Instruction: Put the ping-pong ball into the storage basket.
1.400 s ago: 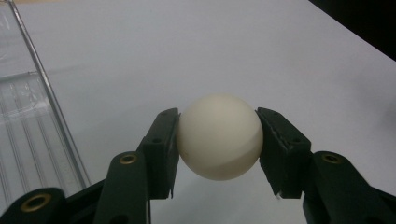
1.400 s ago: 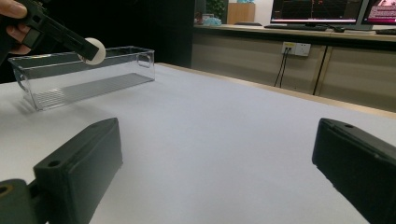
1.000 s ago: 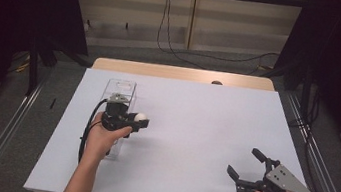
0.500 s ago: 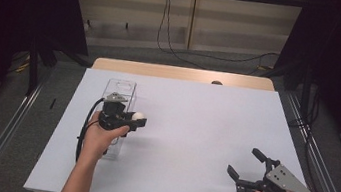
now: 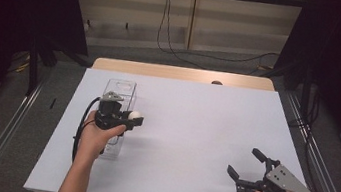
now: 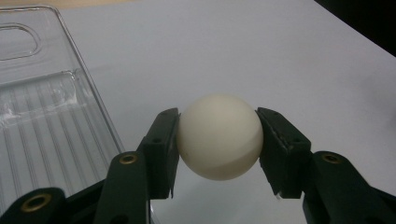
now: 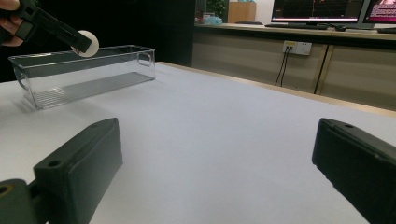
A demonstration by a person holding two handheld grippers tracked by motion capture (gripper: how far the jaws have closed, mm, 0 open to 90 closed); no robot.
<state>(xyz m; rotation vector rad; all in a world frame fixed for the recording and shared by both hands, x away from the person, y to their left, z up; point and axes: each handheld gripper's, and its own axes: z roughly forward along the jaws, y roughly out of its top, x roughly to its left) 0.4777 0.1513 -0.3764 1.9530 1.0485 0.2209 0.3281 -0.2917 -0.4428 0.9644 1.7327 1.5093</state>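
Observation:
A white ball is clamped between the pads of my left gripper, which is shut on it. The held ball hovers over the white tabletop just beside the long wall of a clear plastic bin. That bin lies lengthwise at the left of the table, partly under the left hand. My right gripper rests open near the front right corner, nothing between its jaws. From the right gripper view, the ball hangs at the bin's top rim.
The white board covers a wooden table whose far edge shows behind it. Metal rails run along both sides. Cables hang down the back wall. A counter with monitors stands beyond the table.
My left gripper has drifted slightly to the left with the ball, nearer over the bin. The right gripper has stayed where it was.

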